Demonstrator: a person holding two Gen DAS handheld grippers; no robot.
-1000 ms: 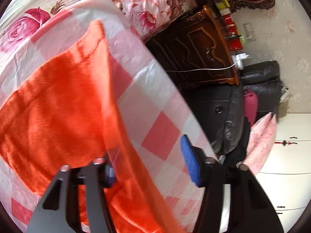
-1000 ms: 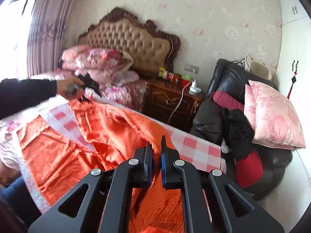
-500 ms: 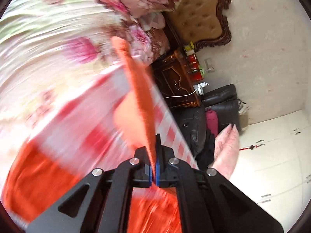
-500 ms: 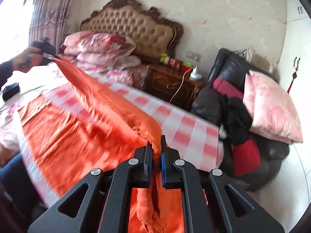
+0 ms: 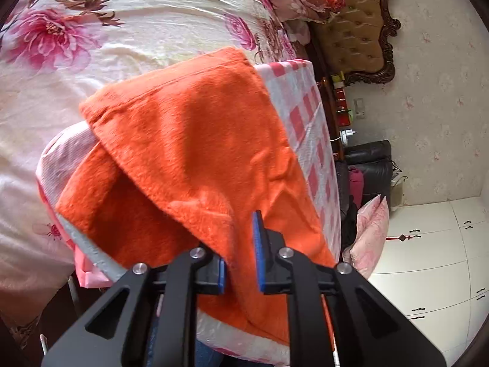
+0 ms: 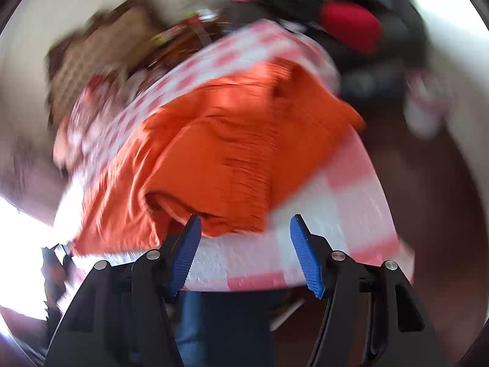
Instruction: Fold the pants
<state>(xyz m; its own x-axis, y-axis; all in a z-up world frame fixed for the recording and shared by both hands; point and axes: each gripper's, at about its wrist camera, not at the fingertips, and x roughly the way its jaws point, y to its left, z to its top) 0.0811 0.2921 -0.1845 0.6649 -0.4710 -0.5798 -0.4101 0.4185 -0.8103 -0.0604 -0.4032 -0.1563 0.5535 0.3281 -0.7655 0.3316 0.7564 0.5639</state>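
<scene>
The orange fleece pants [image 5: 189,140] lie folded over on themselves on a pink-and-white checked cloth [image 5: 308,128]. My left gripper [image 5: 240,260] is at their near edge and its jaws are opening. A fold of orange fabric still hangs loosely between the blue pads [image 5: 256,244]. In the blurred right wrist view the pants [image 6: 232,140] lie in a doubled heap on the checked cloth [image 6: 324,214]. My right gripper [image 6: 244,244] hovers over the cloth's near edge. Its jaws are opening wide and nothing is between them.
A floral bedspread [image 5: 91,30] lies beyond the cloth, with pillows and a tufted headboard [image 5: 354,30] behind. A dark nightstand [image 5: 333,113], a black armchair [image 5: 369,168], a pink cushion [image 5: 369,232] and white wardrobe doors [image 5: 434,260] stand to the right. A person's blue-jeaned leg [image 6: 214,330] is below the table edge.
My left gripper swept the pant end across and laid it over the rest, then its pads parted. My right gripper let go of the orange fabric, rolled and dipped toward the cloth.
</scene>
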